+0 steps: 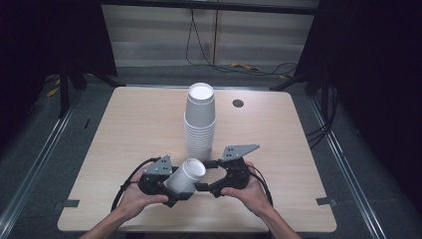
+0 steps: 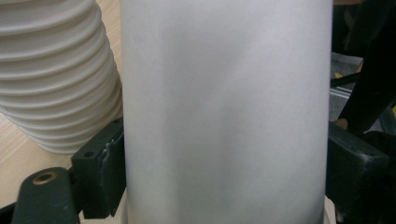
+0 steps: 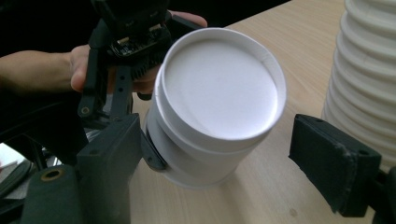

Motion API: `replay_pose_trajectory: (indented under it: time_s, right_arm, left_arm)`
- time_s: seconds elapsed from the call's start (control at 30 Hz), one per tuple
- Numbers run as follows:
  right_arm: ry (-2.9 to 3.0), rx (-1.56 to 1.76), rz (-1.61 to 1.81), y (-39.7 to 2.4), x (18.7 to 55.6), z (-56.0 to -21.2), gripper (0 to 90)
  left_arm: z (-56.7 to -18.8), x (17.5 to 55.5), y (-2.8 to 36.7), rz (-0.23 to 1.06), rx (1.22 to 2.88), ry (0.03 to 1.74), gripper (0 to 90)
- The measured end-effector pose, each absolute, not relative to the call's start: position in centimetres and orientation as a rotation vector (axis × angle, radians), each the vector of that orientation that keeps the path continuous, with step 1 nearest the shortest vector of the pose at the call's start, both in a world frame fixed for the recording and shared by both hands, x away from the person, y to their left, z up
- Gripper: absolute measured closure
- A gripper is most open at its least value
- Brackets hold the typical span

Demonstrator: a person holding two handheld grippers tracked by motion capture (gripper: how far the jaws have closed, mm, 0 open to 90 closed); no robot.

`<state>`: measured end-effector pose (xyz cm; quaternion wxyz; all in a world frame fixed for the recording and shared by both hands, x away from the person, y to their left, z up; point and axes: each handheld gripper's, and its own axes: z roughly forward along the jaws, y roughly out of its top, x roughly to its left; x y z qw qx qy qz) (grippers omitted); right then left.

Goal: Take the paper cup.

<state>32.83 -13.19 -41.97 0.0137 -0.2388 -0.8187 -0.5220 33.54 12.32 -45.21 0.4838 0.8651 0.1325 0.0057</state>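
Now left gripper clamps tilted cup; right gripper faces it, unclosed.

A white paper cup is held above the near middle of the table, tilted with its closed base turned up and to the right. In the right gripper view it looks like two nested cups. Just beyond it, a tall stack of inverted white cups stands upright.

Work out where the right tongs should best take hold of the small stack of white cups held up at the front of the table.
Probably by the raised end of the nested cups, closing across it: it faces the right tongs, round, between their open jaws, while the left tongs already clamp the side wall.
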Motion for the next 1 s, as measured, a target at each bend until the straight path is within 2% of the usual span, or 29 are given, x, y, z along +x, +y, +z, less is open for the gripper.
replay_pose_trajectory:
  time_s: [0.43,0.63,1.0]
  right_arm:
    - [-2.577,-0.760,-1.565,-14.3,33.1,-41.5,16.1]
    - [-2.587,-0.762,-1.589,-14.8,33.0,-41.5,16.0]
    - [-2.674,-0.682,-1.487,-14.9,33.7,-40.9,14.0]
  left_arm:
    - [-43.6,34.1,12.1,0.028,2.183,0.287,15.2]
    - [-43.0,34.8,11.7,0.074,2.196,0.286,15.2]
    - [-42.4,35.6,10.4,0.091,2.307,0.207,15.4]
